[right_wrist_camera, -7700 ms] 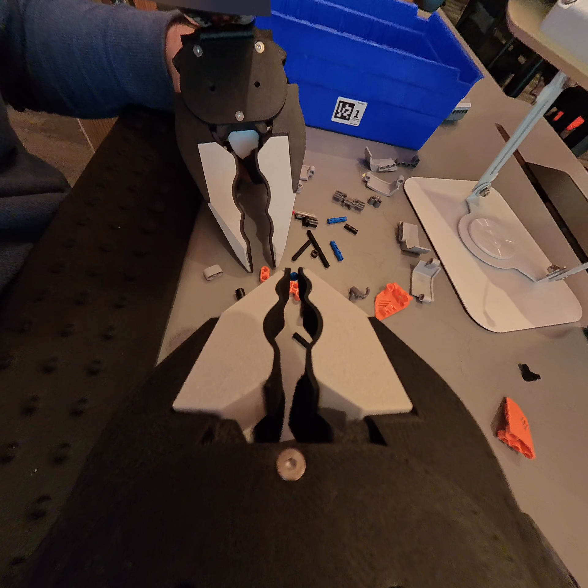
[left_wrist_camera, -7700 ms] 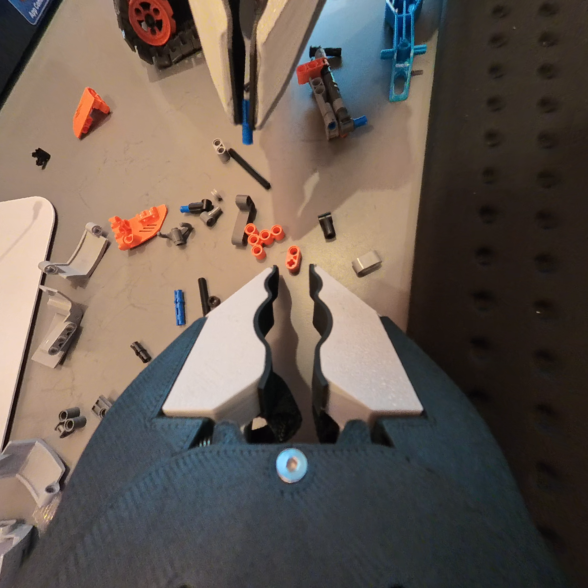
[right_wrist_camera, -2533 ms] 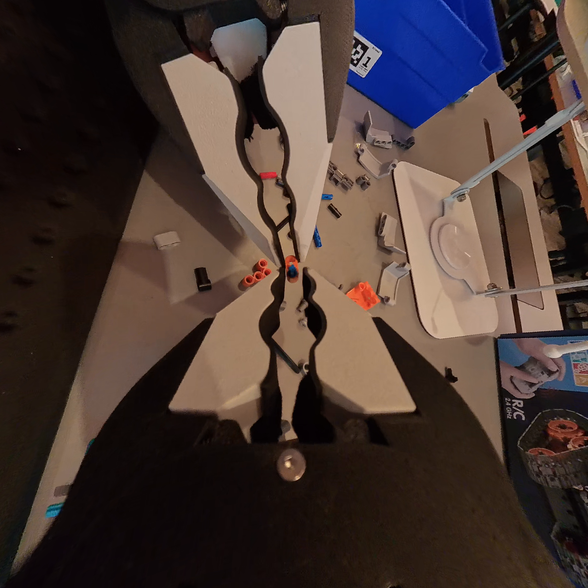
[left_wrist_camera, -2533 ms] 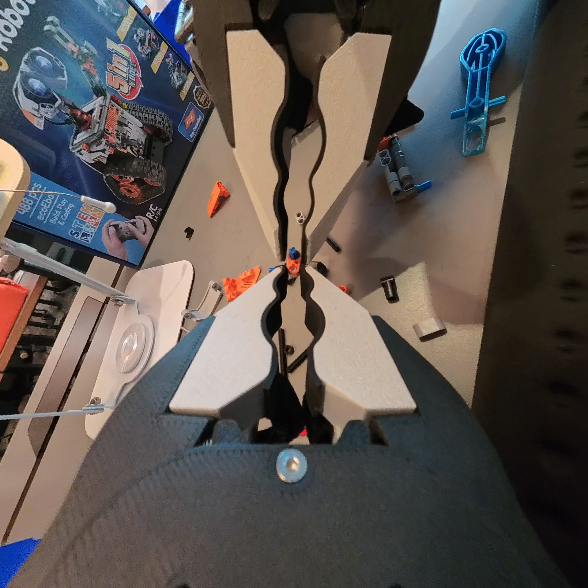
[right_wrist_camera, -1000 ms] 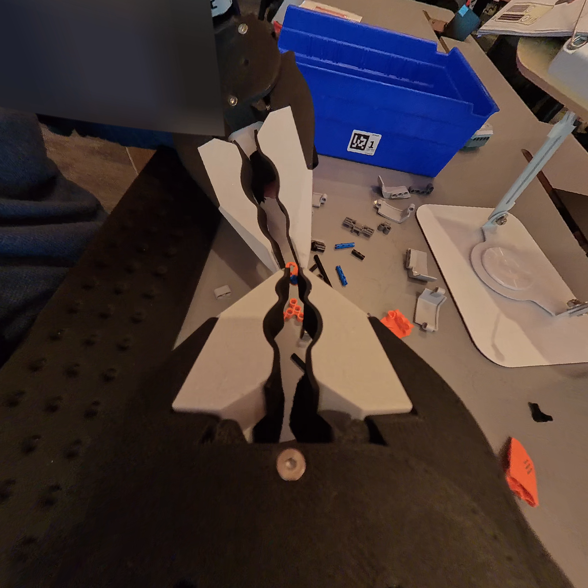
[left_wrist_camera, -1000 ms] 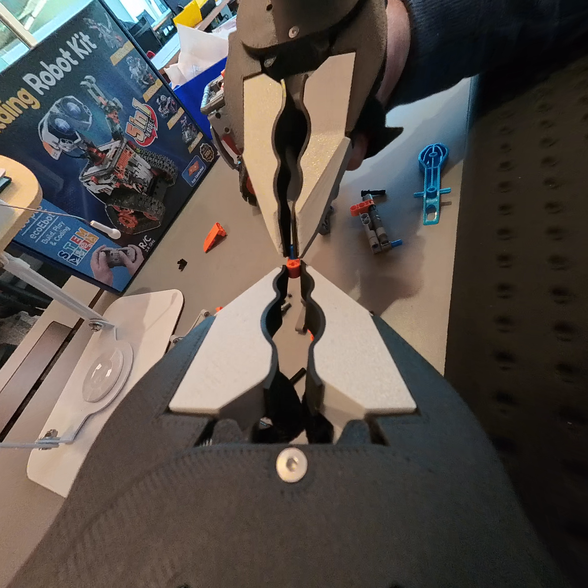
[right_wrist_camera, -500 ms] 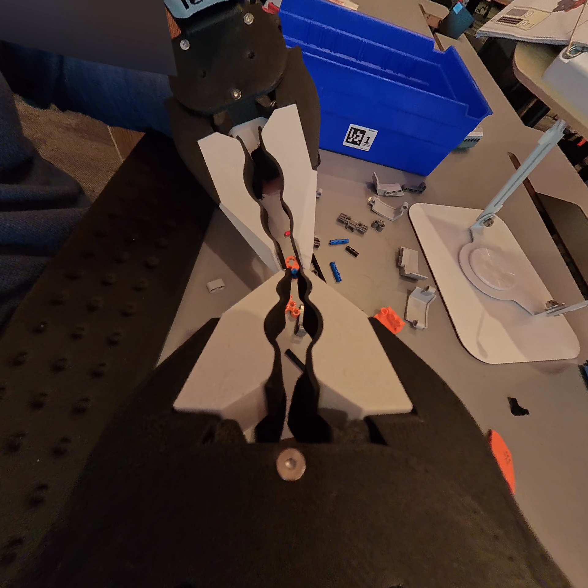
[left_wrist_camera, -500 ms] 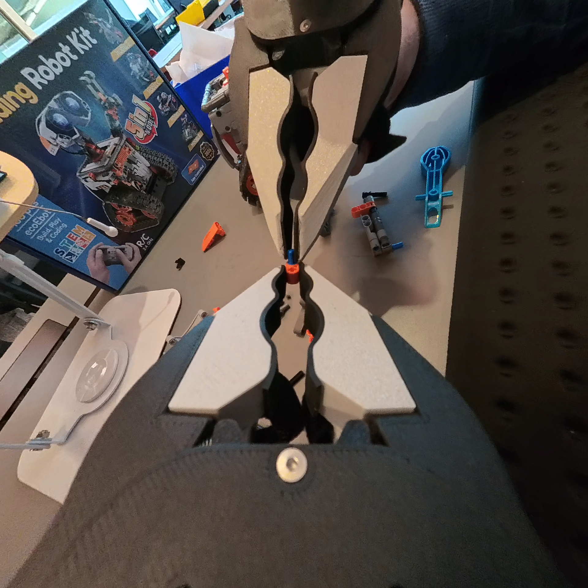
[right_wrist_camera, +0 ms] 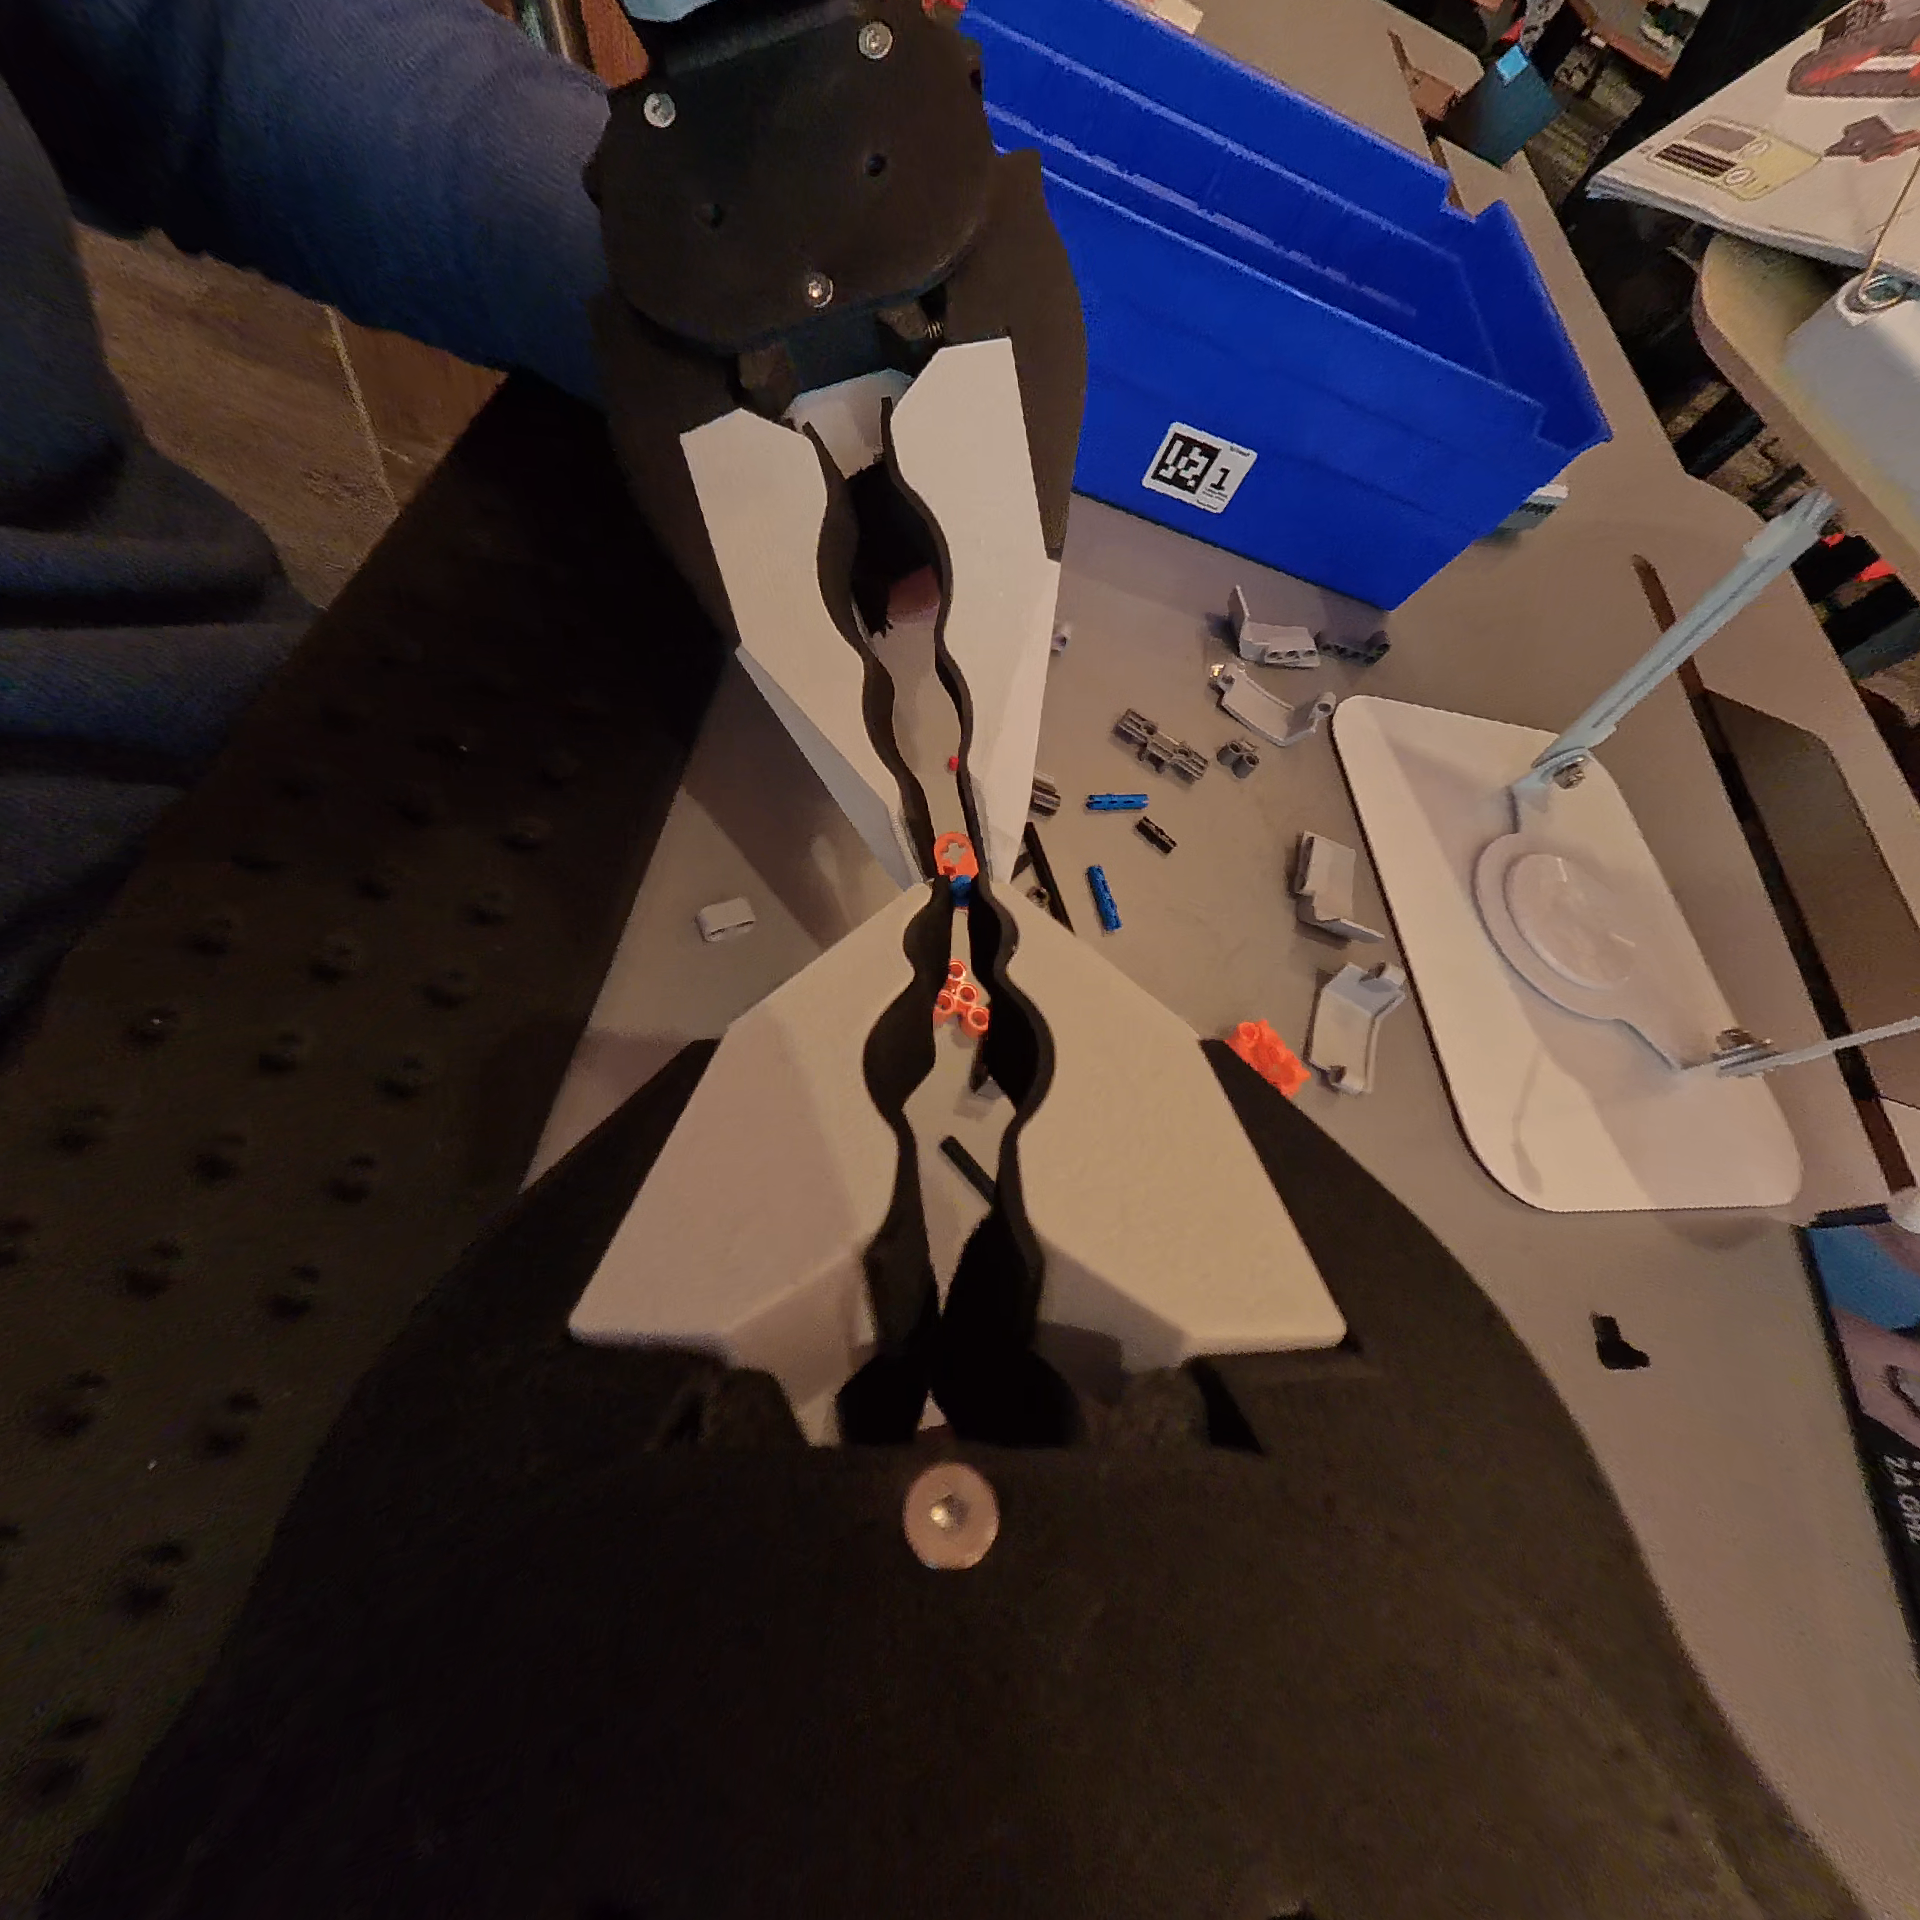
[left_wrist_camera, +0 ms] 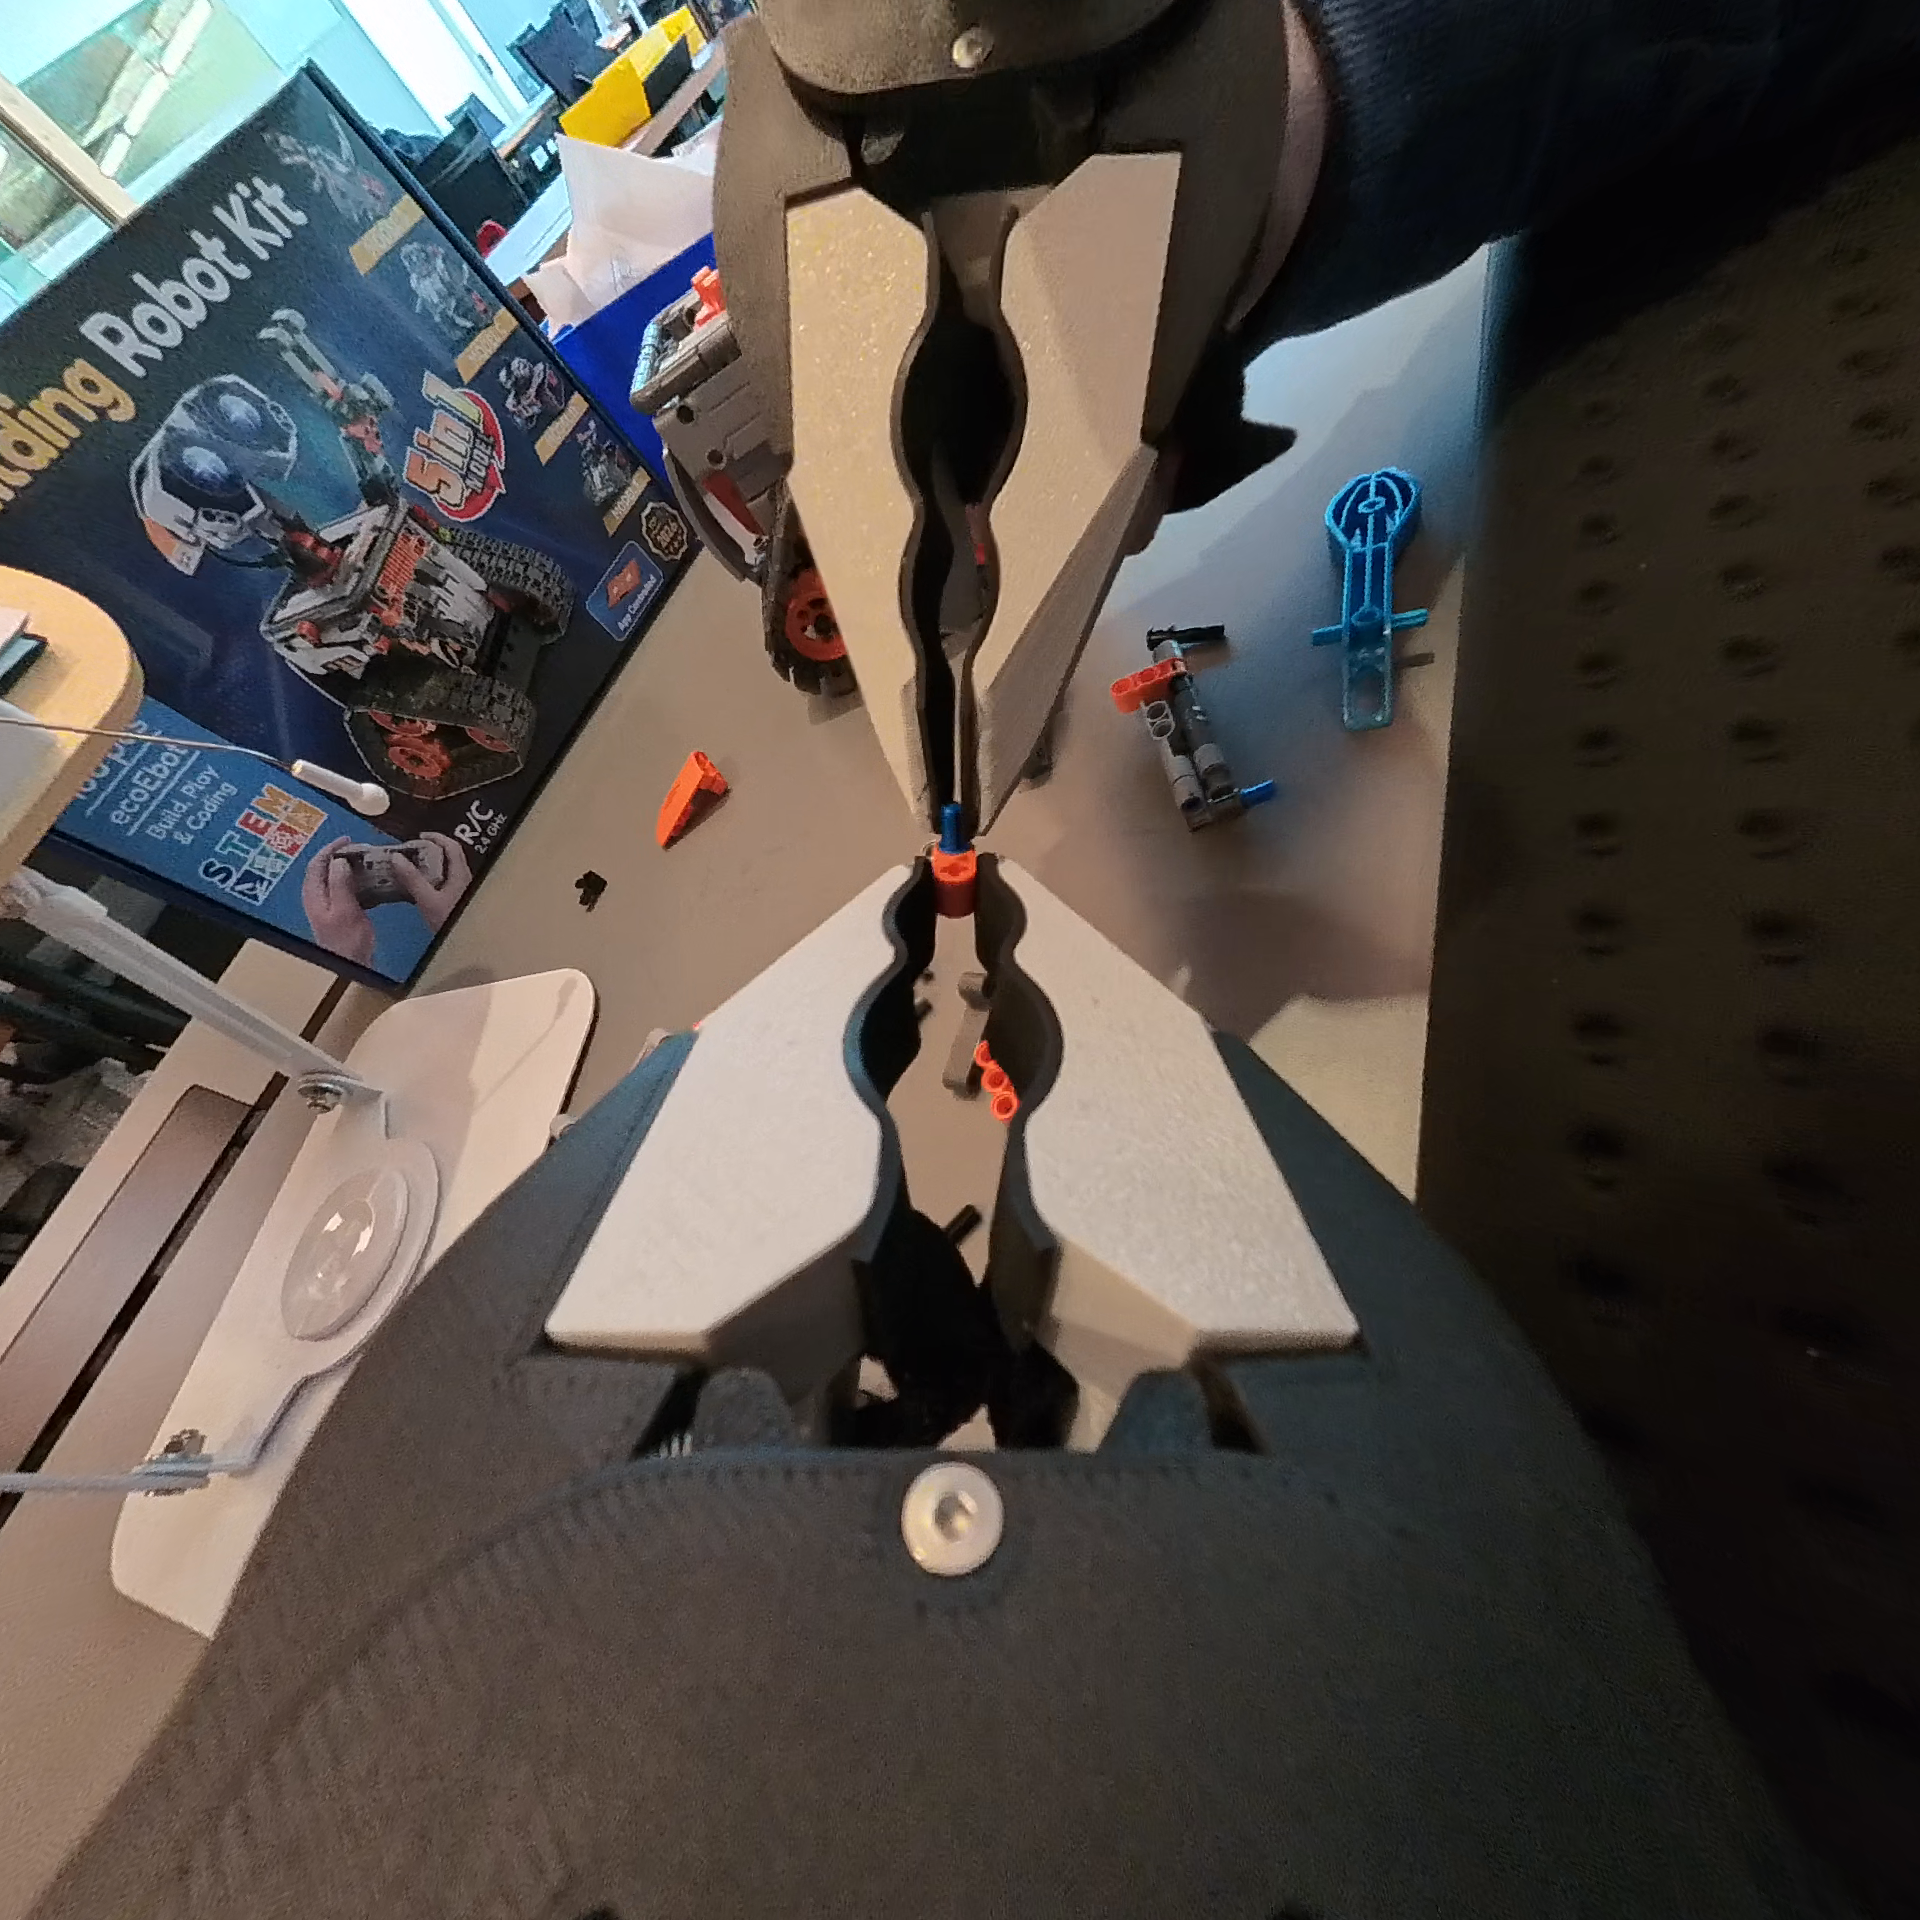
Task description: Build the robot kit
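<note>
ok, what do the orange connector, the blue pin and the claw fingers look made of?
Orange connector: looks like moulded plastic, smooth, slight sheen, held in the left claw.
Blue pin: likely the same glossy plastic, gripped by the right claw.
Fingers: pale faces with a grainy matte texture, dark wavy inner edges; probably printed plastic, can't confirm.

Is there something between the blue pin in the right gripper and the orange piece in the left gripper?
Nothing visible. The right gripper pinches the blue pin, whose end meets the orange piece held by the left gripper. The other loose parts lie below on the table.
</note>
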`<action>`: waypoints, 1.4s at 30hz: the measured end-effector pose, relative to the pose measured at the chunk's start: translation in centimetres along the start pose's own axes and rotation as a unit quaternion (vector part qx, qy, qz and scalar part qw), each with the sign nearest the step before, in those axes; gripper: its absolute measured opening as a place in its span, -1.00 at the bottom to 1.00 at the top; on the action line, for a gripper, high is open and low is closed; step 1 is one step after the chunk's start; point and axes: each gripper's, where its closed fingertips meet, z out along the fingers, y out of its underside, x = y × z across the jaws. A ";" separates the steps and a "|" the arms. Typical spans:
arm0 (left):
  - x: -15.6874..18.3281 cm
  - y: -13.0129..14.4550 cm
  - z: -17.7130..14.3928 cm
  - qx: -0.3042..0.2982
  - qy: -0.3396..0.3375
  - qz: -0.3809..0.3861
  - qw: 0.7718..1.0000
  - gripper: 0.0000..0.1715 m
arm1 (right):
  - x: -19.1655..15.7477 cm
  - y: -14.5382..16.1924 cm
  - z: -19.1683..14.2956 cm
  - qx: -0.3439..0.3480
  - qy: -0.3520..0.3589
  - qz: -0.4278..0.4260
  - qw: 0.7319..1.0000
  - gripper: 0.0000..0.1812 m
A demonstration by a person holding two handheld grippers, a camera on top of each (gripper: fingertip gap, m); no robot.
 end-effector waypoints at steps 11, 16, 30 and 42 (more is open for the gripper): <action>1.0 1.3 0.5 -0.037 0.010 0.018 0.999 -0.93 | -0.9 1.0 0.9 -0.071 0.033 -0.088 0.993 -1.00; 1.5 1.5 0.7 -0.049 0.006 0.037 0.998 -0.93 | -1.4 1.0 0.8 -0.062 0.014 -0.056 0.996 -1.00; -0.1 -1.8 -0.6 0.058 0.007 -0.057 0.997 -0.94 | 0.0 -1.4 -0.9 0.085 -0.023 0.086 0.992 -1.00; 0.5 0.5 0.7 -0.043 -0.019 0.033 0.998 -0.94 | -0.2 1.4 0.2 -0.064 0.046 -0.058 0.995 -0.99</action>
